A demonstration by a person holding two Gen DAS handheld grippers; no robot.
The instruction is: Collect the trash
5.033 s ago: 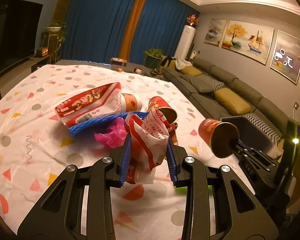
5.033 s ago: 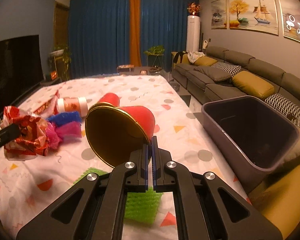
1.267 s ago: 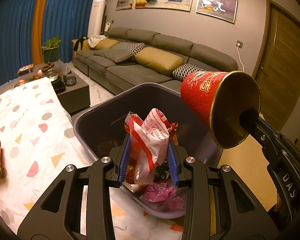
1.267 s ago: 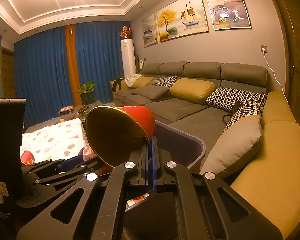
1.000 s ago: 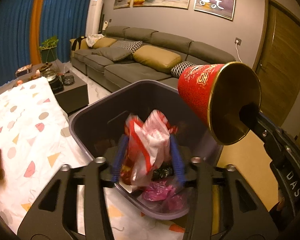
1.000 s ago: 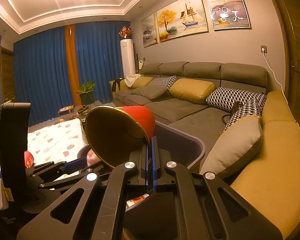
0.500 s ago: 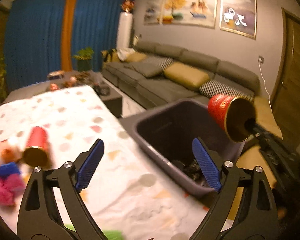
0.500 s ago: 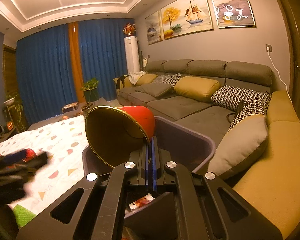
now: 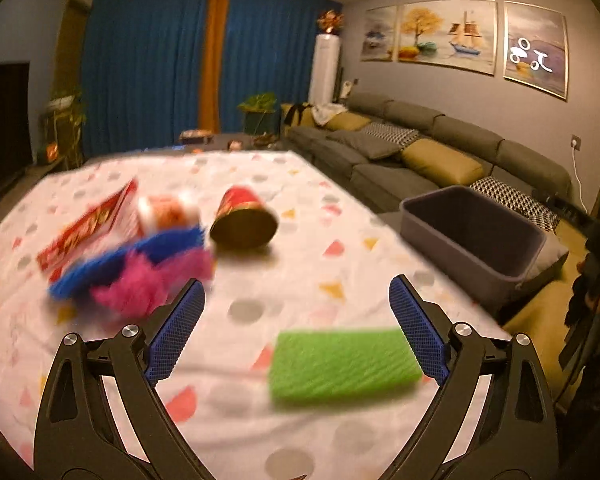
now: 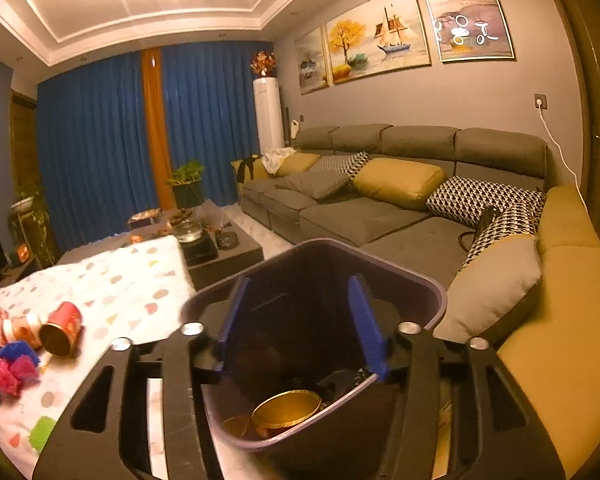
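Note:
My right gripper (image 10: 298,304) hangs over the dark grey bin (image 10: 424,284), its jaws opening with nothing between them. A gold-lined paper cup (image 10: 286,408) lies in the bin below it. My left gripper (image 9: 296,304) is open and empty above the patterned tablecloth (image 9: 308,216). Ahead of it lie a green foam net (image 9: 340,360), pink (image 9: 140,284) and blue (image 9: 156,246) foam nets, a red paper cup (image 9: 244,220) on its side, a small white-capped cup (image 9: 166,212) and a red snack bag (image 9: 88,228). The bin (image 9: 472,232) stands off the table's right edge.
A grey sofa (image 10: 380,208) with yellow and patterned cushions runs along the right wall behind the bin. A low dark table (image 10: 220,248) with glassware stands past the table's far end. Blue curtains (image 9: 152,64) close the back of the room.
My left gripper let the snack wrapper fall into the bin, opened wide and swung left, back over the table. My right gripper opened and its red cup dropped into the bin.

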